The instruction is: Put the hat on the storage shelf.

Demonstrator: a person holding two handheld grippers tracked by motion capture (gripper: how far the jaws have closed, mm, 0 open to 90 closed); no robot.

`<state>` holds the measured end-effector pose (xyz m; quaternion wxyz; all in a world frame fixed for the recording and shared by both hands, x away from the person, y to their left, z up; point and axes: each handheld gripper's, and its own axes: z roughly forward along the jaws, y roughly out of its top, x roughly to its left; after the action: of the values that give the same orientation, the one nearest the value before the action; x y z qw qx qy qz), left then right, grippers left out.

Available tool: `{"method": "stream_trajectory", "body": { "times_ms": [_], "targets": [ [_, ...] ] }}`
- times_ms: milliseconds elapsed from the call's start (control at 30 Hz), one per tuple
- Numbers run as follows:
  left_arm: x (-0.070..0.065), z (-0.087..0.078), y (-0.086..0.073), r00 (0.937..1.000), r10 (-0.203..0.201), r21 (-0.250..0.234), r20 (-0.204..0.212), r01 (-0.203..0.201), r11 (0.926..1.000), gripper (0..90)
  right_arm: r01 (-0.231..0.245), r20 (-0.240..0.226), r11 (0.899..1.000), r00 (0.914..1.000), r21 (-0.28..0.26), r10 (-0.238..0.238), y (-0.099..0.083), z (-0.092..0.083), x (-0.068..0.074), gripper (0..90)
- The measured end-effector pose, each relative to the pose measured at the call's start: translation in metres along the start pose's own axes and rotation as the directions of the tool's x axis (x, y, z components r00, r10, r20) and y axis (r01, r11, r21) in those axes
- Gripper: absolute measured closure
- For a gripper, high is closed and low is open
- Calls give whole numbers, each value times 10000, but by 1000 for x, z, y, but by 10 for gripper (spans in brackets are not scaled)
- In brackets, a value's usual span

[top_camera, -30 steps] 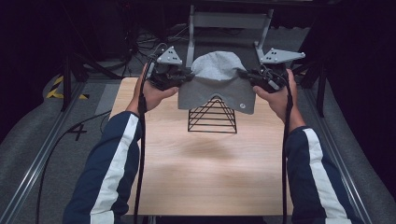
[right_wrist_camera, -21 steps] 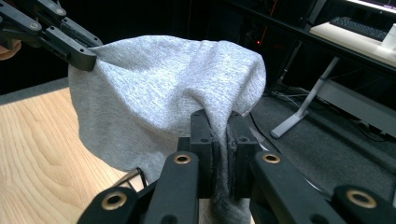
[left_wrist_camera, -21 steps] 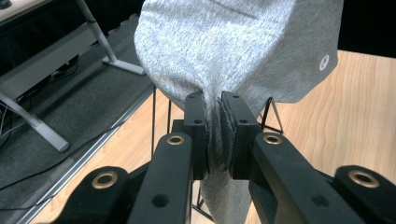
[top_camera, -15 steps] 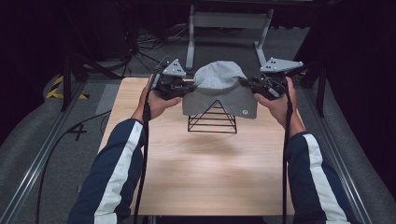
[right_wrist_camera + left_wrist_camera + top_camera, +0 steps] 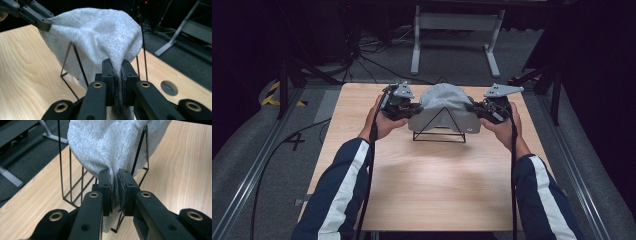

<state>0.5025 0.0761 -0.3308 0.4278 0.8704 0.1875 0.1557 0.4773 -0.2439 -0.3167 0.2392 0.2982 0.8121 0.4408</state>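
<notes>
a grey knitted cloth, soft and finely ribbed, is draped over a black wire rack of thin triangular frames standing on the far half of a light wood-grain table. the cloth is stretched between both grippers, domed on top, with a flat panel hanging down the near side. the left gripper is clamped on the cloth's edge, fabric bunched between its matte black jaws; brass-ringed screw holes are seen on the jaw arms. the right gripper is clenched on the opposite edge in the same way, and the cloth is pinched into a dark fold there. in the high view the left gripper and right gripper are held level at either side of the rack, each topped by a grey three-cornered plate. most of the rack's upper part is hidden under the cloth. a round hole is cut in the table near its edge. a small mark on the cloth's lower corner is too small to make out. the floor beyond is dark and the cables there are blurred.
</notes>
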Motion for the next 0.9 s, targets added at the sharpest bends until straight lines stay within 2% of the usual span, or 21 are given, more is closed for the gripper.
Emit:
{"method": "stream_trajectory", "body": {
  "times_ms": [200,333,433,467,500,533,567,600,633,667,700,767,800,900],
  "targets": [
    [-1,7,-5,9996,-214,-16,172,214,9998,815,-145,-103,9997,9998,216,148,-12,7,2,843],
    [-3,12,-7,9999,-113,113,121,111,9999,817,-257,-201,9993,9995,285,262,-20,12,4,844],
    [-4,11,-6,9994,-127,-64,-310,125,9999,806,-284,-164,9995,9995,138,287,-22,11,6,830],
    [-3,9,-7,9981,-401,-256,-469,389,9989,757,-372,-125,9993,9992,-37,371,-22,10,5,785],
    [-3,9,-7,9981,-401,-256,-469,389,9989,702,-372,-125,9993,9992,-37,371,-22,10,5,785],
    [-2,8,-8,9973,-580,-446,-440,560,9974,661,-687,-280,9972,9973,-299,679,-23,6,3,719],
    [-1,8,-11,9965,-781,-551,-308,763,9956,611,-740,-331,9968,9968,-307,730,-25,5,1,671],
    [0,9,-14,9959,-856,-478,-290,841,9953,568,-807,-291,9964,9964,-252,799,-26,5,0,617],
    [0,9,-14,9959,-856,-478,-290,841,9953,514,-807,-291,9964,9964,-252,799,-26,5,0,617],
    [1,11,-22,9951,-983,-435,-141,976,9943,479,-1142,-342,9933,9930,-196,1134,-36,5,-4,545],
    [1,14,-27,9940,-1096,-454,66,1098,9929,471,-1228,-464,9922,9915,-193,1218,-39,5,-6,522],
    [0,19,-34,9944,-1048,-302,131,1052,9940,440,-1355,-714,9907,9882,74,1357,-50,7,-8,482],
    [0,22,-38,9948,-955,-117,347,959,9953,429,-1376,-861,9903,9866,190,1387,-54,8,-8,478],
    [-5,35,-46,9965,-795,378,255,785,9962,449,-1349,-876,9883,9861,711,1409,-70,16,-9,488]
  ]
}}
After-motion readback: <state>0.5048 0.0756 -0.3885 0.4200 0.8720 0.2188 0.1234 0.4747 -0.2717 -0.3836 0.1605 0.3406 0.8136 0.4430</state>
